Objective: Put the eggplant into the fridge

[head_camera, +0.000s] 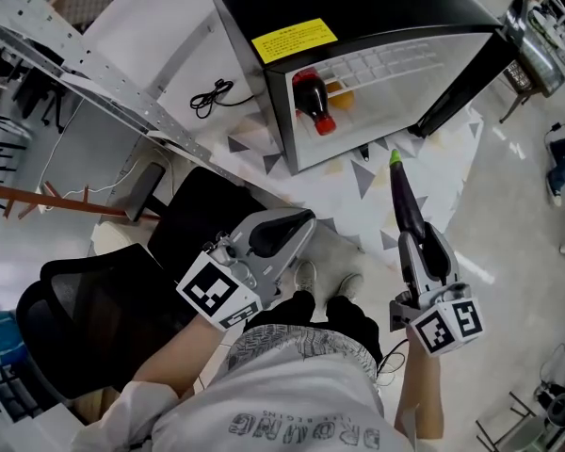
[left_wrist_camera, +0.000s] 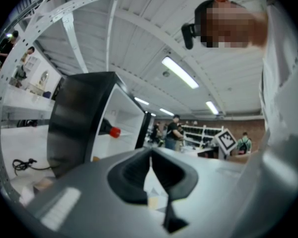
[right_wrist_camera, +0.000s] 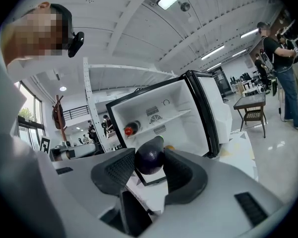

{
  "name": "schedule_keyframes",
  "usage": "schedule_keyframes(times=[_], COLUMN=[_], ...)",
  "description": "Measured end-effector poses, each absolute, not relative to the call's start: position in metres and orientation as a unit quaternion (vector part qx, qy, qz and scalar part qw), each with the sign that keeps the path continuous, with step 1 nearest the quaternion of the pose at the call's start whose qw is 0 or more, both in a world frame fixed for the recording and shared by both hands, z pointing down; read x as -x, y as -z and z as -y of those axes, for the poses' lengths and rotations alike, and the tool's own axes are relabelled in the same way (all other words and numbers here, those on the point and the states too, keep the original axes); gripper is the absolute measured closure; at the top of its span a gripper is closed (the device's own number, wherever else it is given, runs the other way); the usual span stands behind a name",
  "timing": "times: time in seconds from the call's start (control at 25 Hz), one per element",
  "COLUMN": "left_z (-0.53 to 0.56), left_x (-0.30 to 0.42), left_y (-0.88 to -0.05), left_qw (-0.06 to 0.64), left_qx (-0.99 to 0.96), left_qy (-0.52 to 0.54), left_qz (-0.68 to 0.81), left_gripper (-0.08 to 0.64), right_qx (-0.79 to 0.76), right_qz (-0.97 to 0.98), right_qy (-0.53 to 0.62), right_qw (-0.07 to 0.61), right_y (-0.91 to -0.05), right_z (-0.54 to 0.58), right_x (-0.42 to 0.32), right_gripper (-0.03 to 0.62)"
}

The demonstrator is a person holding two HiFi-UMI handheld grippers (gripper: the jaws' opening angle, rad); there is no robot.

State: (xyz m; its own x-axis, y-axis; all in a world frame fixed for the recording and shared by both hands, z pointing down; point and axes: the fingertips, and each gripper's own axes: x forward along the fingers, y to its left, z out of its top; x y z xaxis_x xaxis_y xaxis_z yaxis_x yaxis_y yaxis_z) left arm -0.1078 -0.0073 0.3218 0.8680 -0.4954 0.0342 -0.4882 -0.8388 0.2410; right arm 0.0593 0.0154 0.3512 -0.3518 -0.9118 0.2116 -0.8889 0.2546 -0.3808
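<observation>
A long dark purple eggplant (head_camera: pixel 404 199) with a green tip sticks out of my right gripper (head_camera: pixel 416 241), which is shut on it; the tip points at the fridge. From the right gripper view the eggplant (right_wrist_camera: pixel 150 156) sits pinched between the two black pads. The small black fridge (head_camera: pixel 358 26) stands open on the floor ahead, its white inside (right_wrist_camera: pixel 164 118) showing a shelf. My left gripper (head_camera: pixel 299 222) hangs lower left of the fridge, jaws closed together on nothing (left_wrist_camera: pixel 150 175).
A dark bottle with a red cap (head_camera: pixel 313 99) lies on the fridge shelf, with something orange (head_camera: pixel 344 93) beside it. The open fridge door (head_camera: pixel 457 88) juts out at the right. A black office chair (head_camera: pixel 104 299) stands at my left, a cable (head_camera: pixel 210 94) lies by the fridge.
</observation>
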Motion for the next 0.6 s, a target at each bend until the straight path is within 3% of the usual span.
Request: schedule_keyframes(times=[0.6], left_z=[0.043], left_x=[0.081], left_y=[-0.347], left_qw=[0.140], left_qx=[-0.950], left_qy=[-0.015], left_qz=[0.278], left_gripper=[0.545], right_qx=[0.562], right_qz=[-0.803], right_qy=[0.199], right_qw=[0.012], right_y=[-0.369], right_z=[0.066], right_x=[-0.098], right_gripper=[0.417])
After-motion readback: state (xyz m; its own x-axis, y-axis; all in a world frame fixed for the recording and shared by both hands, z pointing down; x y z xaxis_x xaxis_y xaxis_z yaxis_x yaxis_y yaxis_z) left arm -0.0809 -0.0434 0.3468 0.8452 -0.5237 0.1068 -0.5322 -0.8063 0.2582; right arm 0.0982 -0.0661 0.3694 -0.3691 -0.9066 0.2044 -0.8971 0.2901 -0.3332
